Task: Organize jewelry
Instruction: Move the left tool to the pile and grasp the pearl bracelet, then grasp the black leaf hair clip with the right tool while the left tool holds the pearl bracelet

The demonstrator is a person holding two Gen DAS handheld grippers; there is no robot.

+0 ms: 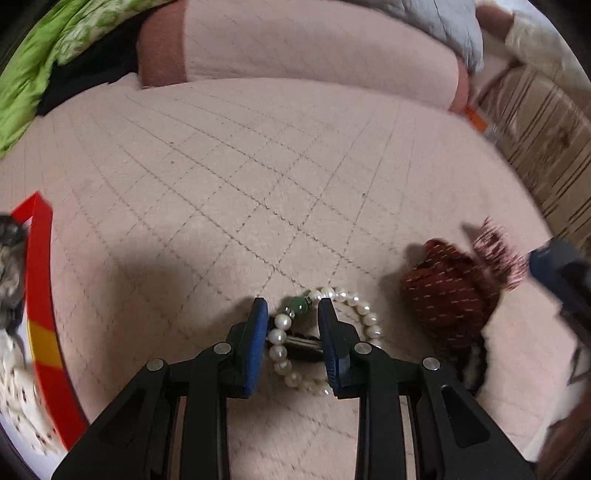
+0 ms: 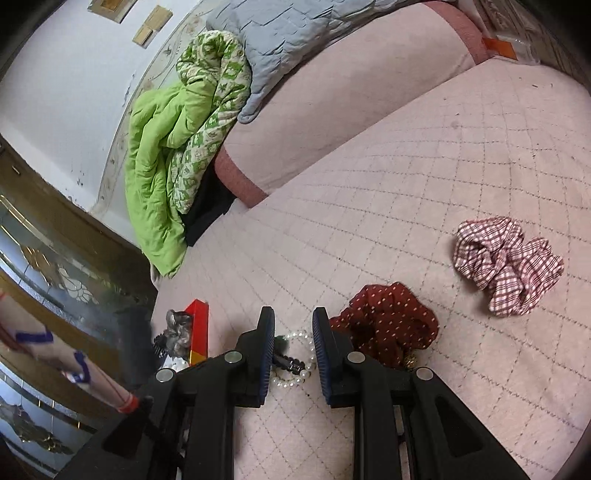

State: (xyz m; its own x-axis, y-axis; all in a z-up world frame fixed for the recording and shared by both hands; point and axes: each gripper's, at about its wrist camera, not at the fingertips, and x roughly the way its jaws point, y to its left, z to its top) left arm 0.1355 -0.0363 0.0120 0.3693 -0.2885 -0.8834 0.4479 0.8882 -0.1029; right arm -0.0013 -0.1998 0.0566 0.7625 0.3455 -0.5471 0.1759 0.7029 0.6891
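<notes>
A pearl bracelet (image 1: pixel 364 312) with a green bead (image 1: pixel 298 305) lies on the pink quilted bed. My left gripper (image 1: pixel 291 314) is open, its blue pads on either side of the bracelet's left part and a dark metal piece (image 1: pixel 303 345). The bracelet also shows in the right wrist view (image 2: pixel 299 336), between the open jaws of my right gripper (image 2: pixel 291 321). A dark red dotted scrunchie (image 1: pixel 450 295) lies right of the bracelet; it shows again in the right wrist view (image 2: pixel 388 321). A pink plaid scrunchie (image 2: pixel 506 264) lies further right.
A red and yellow box (image 1: pixel 40 295) with a grey hair ornament (image 2: pixel 179 328) stands at the left. A long pink bolster (image 1: pixel 314 48) lies at the back, with a green quilt (image 2: pixel 173 147) and a grey blanket (image 2: pixel 280 33). A wooden surface (image 1: pixel 546 147) borders the bed.
</notes>
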